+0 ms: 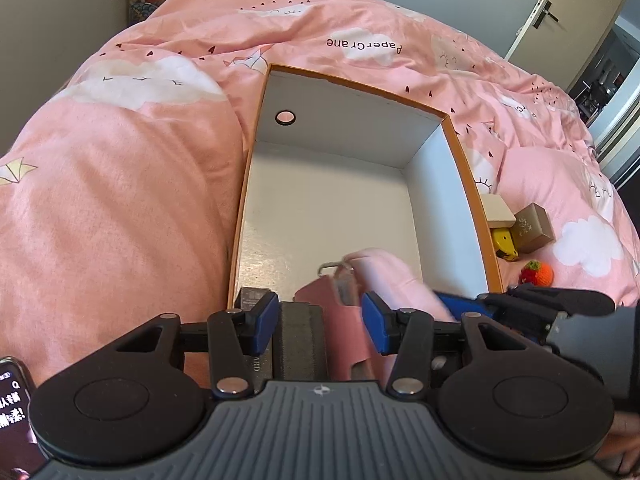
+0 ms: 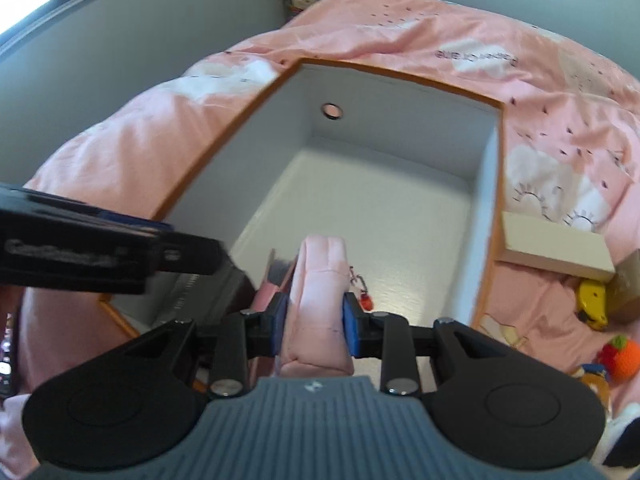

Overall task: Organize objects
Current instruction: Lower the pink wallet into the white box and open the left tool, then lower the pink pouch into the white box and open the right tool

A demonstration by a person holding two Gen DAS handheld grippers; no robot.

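Bed (image 1: 120,208): covered by a pink quilt printed with white clouds; carries all items below.

Box (image 1: 468,184): large, open-topped, orange outside, white inside, lying on the quilt; round finger hole in its far wall.

Right tongs (image 2: 314,326): closed on a pink padded pouch (image 2: 316,280), blue pads pressing both its sides, held over the near end of the box.

Left tongs (image 1: 320,322): parted wide, holding nothing, above the box's near edge; a dark grey block (image 1: 300,340) lies between the pads, touching neither that can be seen.

Pink padded pouch: soft, quilted, pale pink, with a metal clip and small red charm; just right of the left tongs.

Outside the box's right wall: cream box (image 2: 556,250), brown carton (image 1: 534,226), yellow toy (image 1: 505,245), red-orange knitted fruit (image 1: 538,274).
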